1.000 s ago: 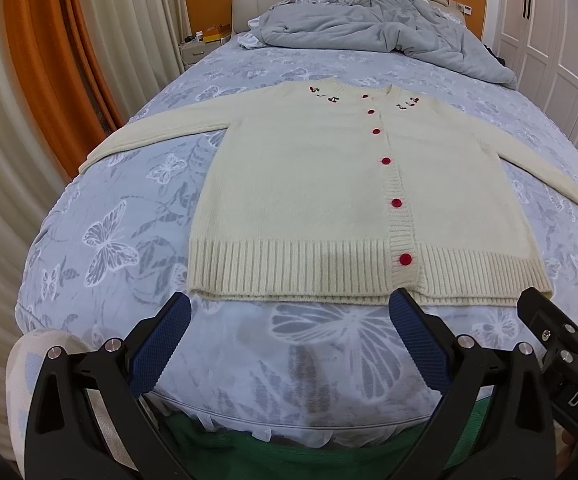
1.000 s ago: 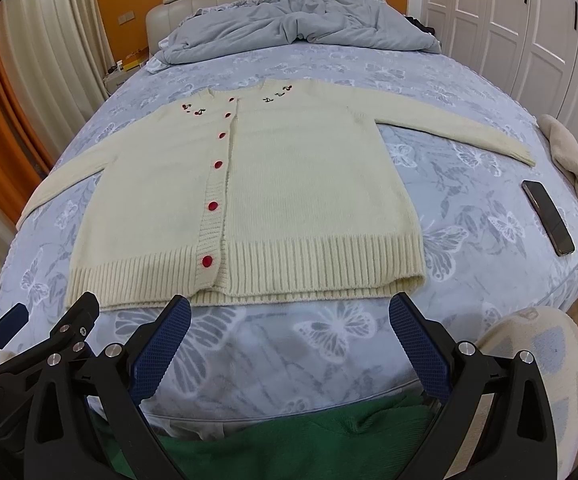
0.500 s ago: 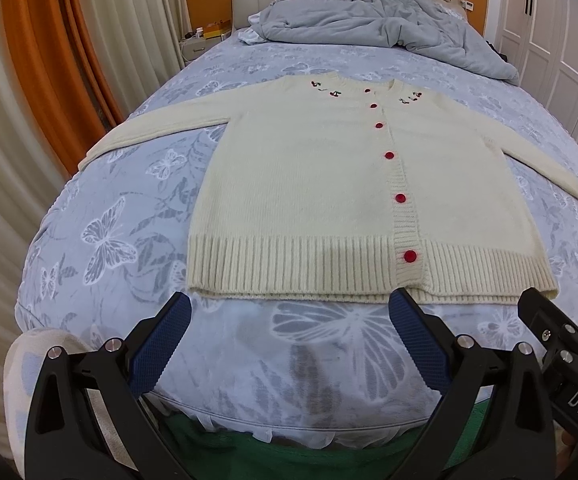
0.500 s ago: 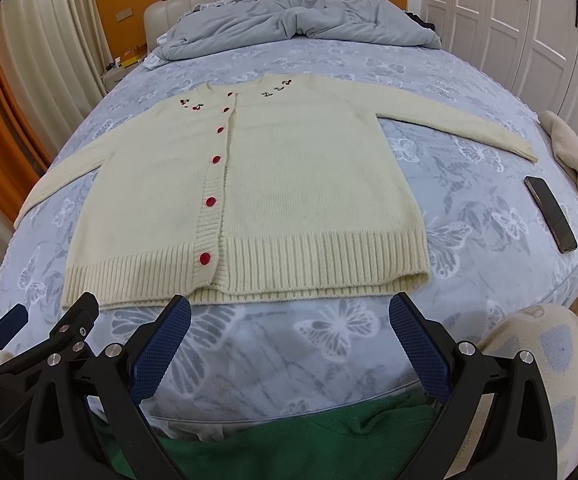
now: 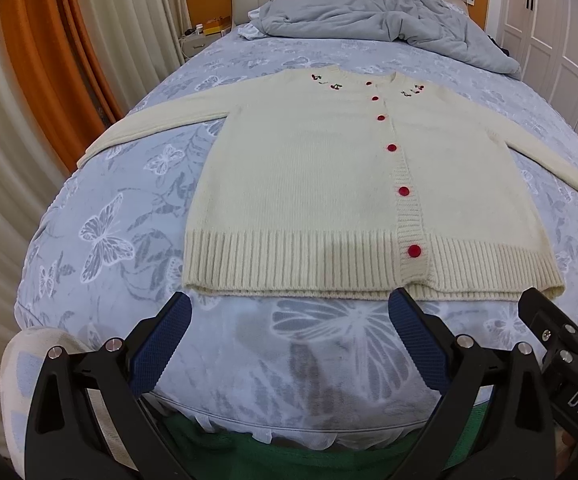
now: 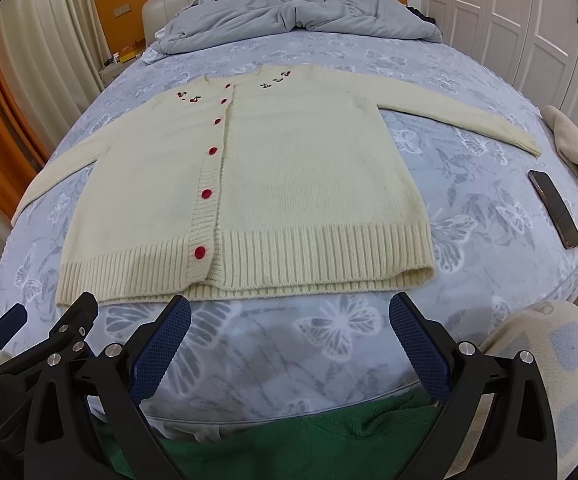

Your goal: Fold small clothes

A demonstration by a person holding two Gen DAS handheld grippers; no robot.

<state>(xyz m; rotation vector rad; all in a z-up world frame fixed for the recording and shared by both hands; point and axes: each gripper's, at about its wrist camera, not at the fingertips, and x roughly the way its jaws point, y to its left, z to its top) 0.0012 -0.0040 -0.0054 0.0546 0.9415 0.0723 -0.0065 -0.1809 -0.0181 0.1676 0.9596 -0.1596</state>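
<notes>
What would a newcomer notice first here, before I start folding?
The cream cardigan with red buttons, spread flat with sleeves out across the middle of the butterfly-print bed. Next, both open grippers, left and right, hovering short of its ribbed hem. Then the dark phone near the bed's right edge and the rumpled grey duvet at the headboard.

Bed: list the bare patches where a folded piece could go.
Free sheet: between the cardigan hem and the bed foot edge, and left of it below the sleeve. Crowded: right side, phone and cloth; headboard end, duvet.
</notes>
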